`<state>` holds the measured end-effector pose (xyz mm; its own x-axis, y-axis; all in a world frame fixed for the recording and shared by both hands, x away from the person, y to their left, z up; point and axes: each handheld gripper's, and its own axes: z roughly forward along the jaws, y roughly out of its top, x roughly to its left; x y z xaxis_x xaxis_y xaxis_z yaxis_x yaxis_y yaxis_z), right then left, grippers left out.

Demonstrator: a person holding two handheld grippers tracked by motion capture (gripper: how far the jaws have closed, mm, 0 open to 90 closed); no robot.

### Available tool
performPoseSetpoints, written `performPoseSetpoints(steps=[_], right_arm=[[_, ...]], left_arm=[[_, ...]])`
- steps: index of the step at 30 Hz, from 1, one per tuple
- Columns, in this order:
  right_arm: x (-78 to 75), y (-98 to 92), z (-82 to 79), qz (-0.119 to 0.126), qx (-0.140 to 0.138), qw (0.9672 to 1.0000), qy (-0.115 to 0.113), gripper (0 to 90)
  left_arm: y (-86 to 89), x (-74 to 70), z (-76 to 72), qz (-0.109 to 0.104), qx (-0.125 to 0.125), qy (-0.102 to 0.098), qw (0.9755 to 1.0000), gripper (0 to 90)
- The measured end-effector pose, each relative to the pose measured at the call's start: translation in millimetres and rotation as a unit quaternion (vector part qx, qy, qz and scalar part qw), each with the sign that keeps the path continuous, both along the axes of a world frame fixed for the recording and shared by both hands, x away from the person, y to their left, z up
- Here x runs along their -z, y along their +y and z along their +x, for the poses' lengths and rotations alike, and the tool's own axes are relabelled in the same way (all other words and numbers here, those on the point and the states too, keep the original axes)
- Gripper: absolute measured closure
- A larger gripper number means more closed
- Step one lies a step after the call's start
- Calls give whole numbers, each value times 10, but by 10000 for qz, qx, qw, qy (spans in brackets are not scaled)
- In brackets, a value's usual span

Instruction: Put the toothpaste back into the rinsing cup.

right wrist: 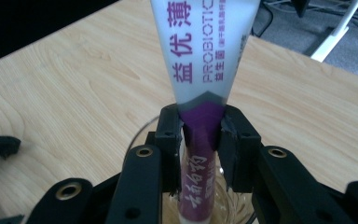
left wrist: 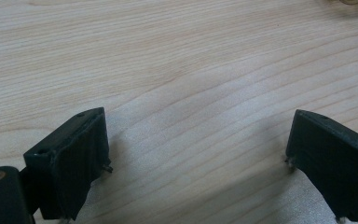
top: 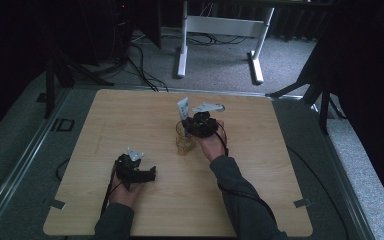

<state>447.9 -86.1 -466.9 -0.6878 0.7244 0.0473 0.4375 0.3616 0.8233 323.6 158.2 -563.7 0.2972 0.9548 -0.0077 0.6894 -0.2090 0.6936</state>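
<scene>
You are working at a light wooden table, and everything below is placed against the clear glass that stands near its middle.

Your right gripper hangs just above that glass, on its near side, jaws pointing down toward the rim. Between those jaws stands a white and purple tube with "PROBIOTIC" and Chinese lettering printed on it. Its purple lower end dips into the glass, and its broad white flat end rises above the gripper, tilted a little away from you. The two black pads sit close on either side of the tube's purple neck; whether they press it or have just let go cannot be told, as the gap at the contact is too fine to read.

Your left gripper rests well apart from the glass, toward you and to its left, low over the bare wood. Its jaws stand wide open with nothing but tabletop between them.

The edge of the glass base barely peeks in at the top right corner of the left gripper view.
</scene>
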Motion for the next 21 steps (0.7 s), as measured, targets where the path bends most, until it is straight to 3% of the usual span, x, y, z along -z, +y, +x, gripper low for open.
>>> performPoseSetpoints(steps=[6, 10, 21], right_arm=[[27, -22, 12, 32, -37, 10000, 84, 696], [21, -38, 24, 121, -124, 9996, 201, 604], [103, -72, 25, 12, -178, 9993, 339, 567]], left_arm=[[-1, 0, 0, 1, 2, -2, 10000, 58], [-1, 0, -1, 0, 1, -2, 10000, 58], [-2, 0, -2, -5, 1, -3, 10000, 58]])
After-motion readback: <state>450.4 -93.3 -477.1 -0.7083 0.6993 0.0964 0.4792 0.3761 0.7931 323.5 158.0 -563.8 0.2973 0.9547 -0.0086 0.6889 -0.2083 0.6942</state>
